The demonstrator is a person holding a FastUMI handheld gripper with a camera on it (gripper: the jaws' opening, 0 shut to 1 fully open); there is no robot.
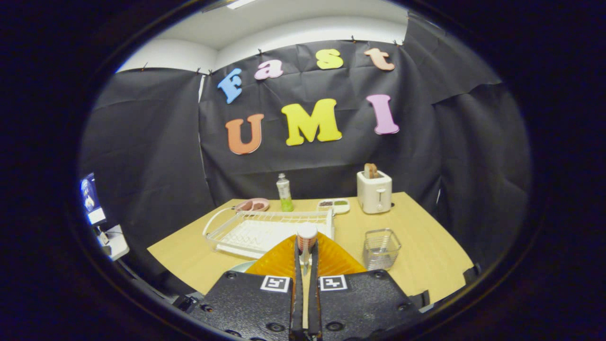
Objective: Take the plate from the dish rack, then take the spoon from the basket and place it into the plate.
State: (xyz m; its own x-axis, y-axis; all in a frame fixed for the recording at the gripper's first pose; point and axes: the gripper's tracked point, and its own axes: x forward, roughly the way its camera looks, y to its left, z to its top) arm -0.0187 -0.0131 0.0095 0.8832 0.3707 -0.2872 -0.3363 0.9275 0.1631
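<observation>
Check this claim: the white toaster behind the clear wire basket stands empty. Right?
No: the gripper view shows a brown bread slice standing in the white toaster, behind the clear wire basket. The tool clamps a pale-tipped spoon.

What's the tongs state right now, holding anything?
Tongs: closed on the spoon, gripped upright between both fingers, its rounded end up, in front of the dish rack.

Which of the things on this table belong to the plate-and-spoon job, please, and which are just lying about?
Job: dish rack, basket, spoon clamped in the gripper.
Lying about: toaster, bottle, pink bowl, small tray.
</observation>
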